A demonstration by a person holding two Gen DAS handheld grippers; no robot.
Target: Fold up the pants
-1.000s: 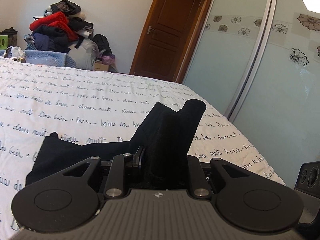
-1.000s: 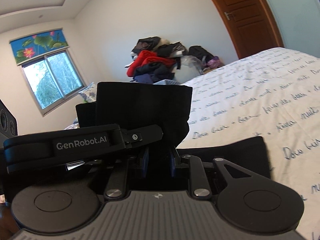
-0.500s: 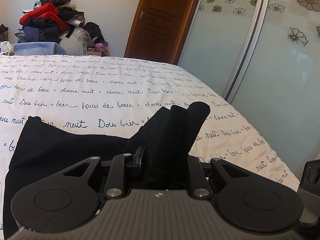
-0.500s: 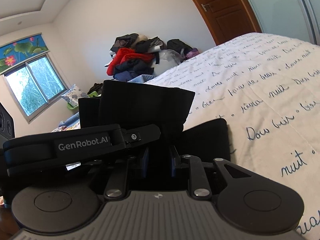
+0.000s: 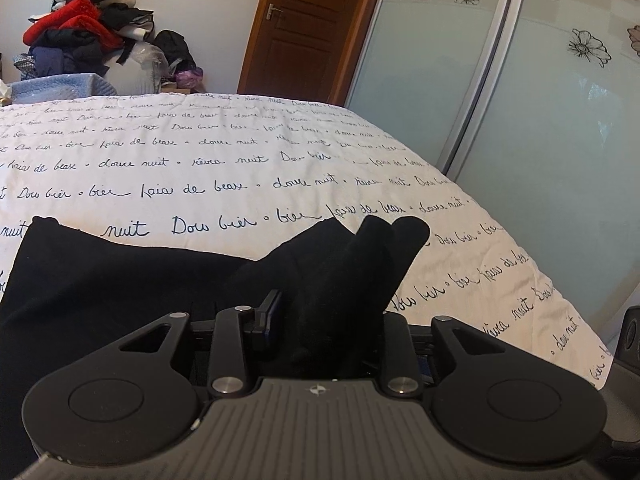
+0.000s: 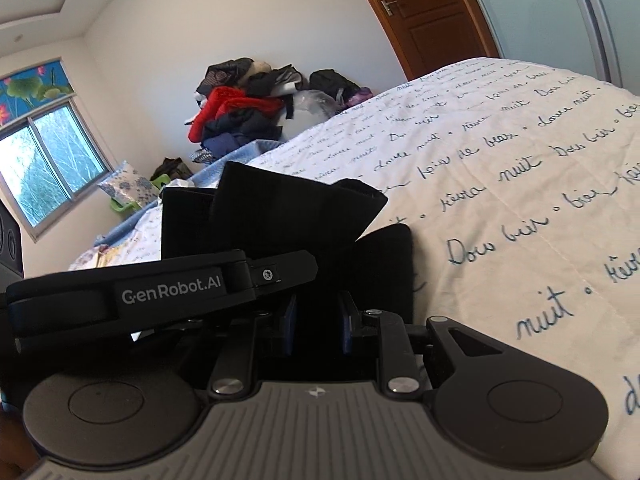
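Note:
Black pants (image 5: 120, 280) lie on the bed with the white script-print cover (image 5: 240, 160). My left gripper (image 5: 320, 320) is shut on a bunched edge of the pants that sticks up between its fingers, low over the flat part. My right gripper (image 6: 316, 320) is shut on another edge of the pants (image 6: 280, 216), whose folded cloth stands up in front of it. The left gripper's body with its strap (image 6: 160, 288) shows at the left of the right wrist view. The fingertips are hidden by cloth.
A heap of clothes (image 5: 80, 40) stands beyond the bed's far end, also in the right wrist view (image 6: 244, 108). A wooden door (image 5: 304, 28) and sliding glass wardrobe doors (image 5: 520, 120) are on the right. A window (image 6: 44, 160) is on the left.
Both grippers have come down toward the bed with the pants edges still held. More of the black cloth now lies flat on the cover.

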